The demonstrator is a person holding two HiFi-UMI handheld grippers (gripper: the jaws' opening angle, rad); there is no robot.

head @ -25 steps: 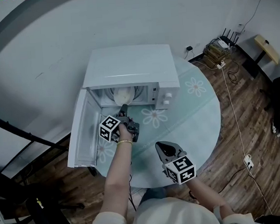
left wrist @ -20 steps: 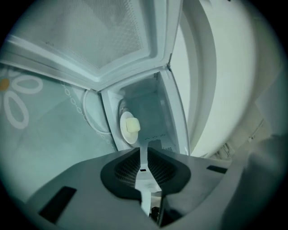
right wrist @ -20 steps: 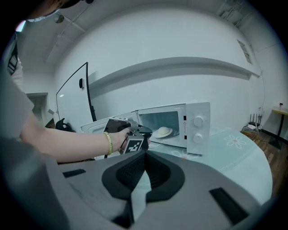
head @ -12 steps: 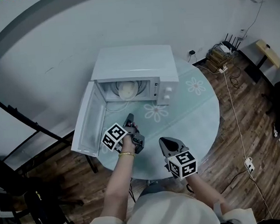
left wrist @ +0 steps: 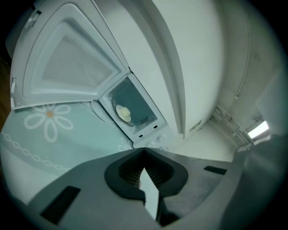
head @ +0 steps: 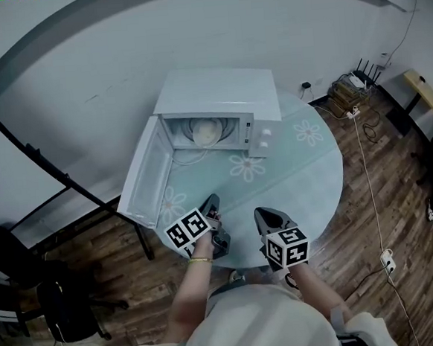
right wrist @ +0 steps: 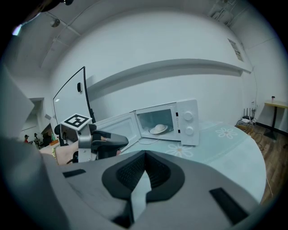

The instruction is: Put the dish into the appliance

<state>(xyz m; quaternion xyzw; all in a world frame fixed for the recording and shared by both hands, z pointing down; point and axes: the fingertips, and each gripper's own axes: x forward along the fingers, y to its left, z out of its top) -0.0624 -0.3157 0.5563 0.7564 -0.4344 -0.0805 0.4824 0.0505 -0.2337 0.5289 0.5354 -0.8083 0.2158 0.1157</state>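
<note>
A white microwave stands at the back of a round table, its door swung open to the left. Inside the cavity lies a white dish, also seen as a pale dish in the left gripper view and a dish in the right gripper view. My left gripper hangs over the table's front edge, well short of the microwave, shut and empty. Beside it, my right gripper is shut with nothing in it. Each gripper's jaws meet at the tip: left, right.
The round table has a pale green top with flower prints. A white cord lies in front of the microwave. On the wooden floor are cables and a router to the right and a dark chair at lower left.
My left gripper has pulled back from the microwave's opening to the table's front edge. The dish stays inside. The right gripper has shifted slightly, and the view has moved back.
</note>
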